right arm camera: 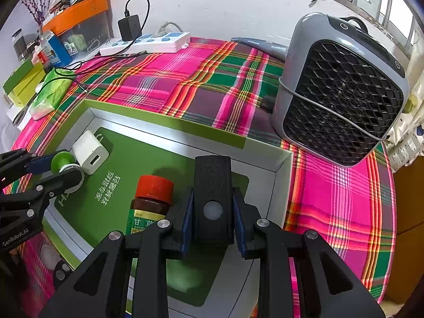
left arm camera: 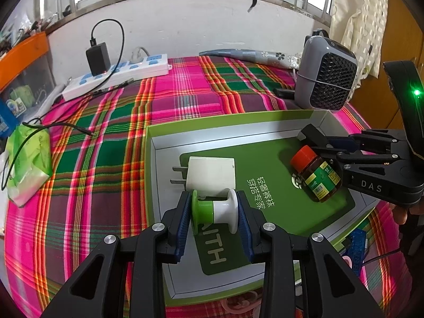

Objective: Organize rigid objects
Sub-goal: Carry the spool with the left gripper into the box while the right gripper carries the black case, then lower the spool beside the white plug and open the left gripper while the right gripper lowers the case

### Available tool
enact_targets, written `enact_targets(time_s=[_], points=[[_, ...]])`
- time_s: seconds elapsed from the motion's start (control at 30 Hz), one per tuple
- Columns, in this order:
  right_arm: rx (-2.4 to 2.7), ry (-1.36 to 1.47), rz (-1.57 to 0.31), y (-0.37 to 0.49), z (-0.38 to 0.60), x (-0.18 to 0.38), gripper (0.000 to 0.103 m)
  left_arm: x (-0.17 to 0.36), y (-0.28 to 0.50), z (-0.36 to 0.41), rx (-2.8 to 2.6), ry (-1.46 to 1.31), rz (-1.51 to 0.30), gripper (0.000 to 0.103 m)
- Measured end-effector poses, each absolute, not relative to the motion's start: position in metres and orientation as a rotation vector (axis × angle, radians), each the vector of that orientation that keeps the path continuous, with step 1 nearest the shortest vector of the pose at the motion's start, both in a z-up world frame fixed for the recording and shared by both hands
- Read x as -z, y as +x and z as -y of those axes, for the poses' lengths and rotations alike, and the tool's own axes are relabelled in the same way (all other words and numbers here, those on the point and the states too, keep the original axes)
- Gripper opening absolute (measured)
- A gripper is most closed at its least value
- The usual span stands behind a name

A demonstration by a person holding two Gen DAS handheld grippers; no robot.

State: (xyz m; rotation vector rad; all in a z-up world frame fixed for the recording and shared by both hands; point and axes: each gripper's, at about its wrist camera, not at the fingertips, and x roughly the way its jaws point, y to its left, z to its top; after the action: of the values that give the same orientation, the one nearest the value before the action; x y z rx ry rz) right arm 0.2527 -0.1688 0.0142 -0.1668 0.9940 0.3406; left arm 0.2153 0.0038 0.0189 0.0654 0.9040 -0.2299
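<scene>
Two claws work over the green box (left arm camera: pixel 315 116) at once, each holding something. Low centre of the left view, the left claw (left arm camera: pixel 214 212) pinches a green-and-white spool (left arm camera: pixel 214 210) just beside the white plug (left arm camera: pixel 212 171). The right claw (right arm camera: pixel 212 212) grips a black block (right arm camera: pixel 213 196) near the red-capped bottle (right arm camera: pixel 149 201), lower centre. The placing step seems in hand; next, each claw should lower and release inside the box.
</scene>
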Motion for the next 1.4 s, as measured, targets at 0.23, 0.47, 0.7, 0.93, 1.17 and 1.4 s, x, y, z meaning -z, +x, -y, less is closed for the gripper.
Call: enact_targets(time_s=[0.23,0.47,0.7,0.93,1.17,1.4], points=[[-0.343,-0.162,-0.982,0.252,0.170,-0.016,0.028,-0.019,0.214,-0.005,0.239,0.061,-0.906,0.036],[-0.344,-0.141,-0.970,0.248,0.172,-0.017,0.035,-0.023,0.210,-0.005,0.234,0.055,-0.900,0.039],[-0.341,-0.134,-0.955,0.243,0.172,-0.021,0.036,-0.029,0.202,-0.004,0.235,0.052,-0.889,0.039],[-0.337,-0.126,-0.938,0.232,0.174,-0.028,0.036,-0.036,0.192,-0.005,0.232,0.050,-0.875,0.039],[-0.331,-0.115,-0.921,0.219,0.176,-0.036,0.036,-0.044,0.178,-0.006,0.227,0.047,-0.857,0.039],[-0.327,-0.085,-0.902,0.202,0.178,-0.044,0.036,-0.052,0.160,-0.011,0.219,0.032,-0.838,0.039]])
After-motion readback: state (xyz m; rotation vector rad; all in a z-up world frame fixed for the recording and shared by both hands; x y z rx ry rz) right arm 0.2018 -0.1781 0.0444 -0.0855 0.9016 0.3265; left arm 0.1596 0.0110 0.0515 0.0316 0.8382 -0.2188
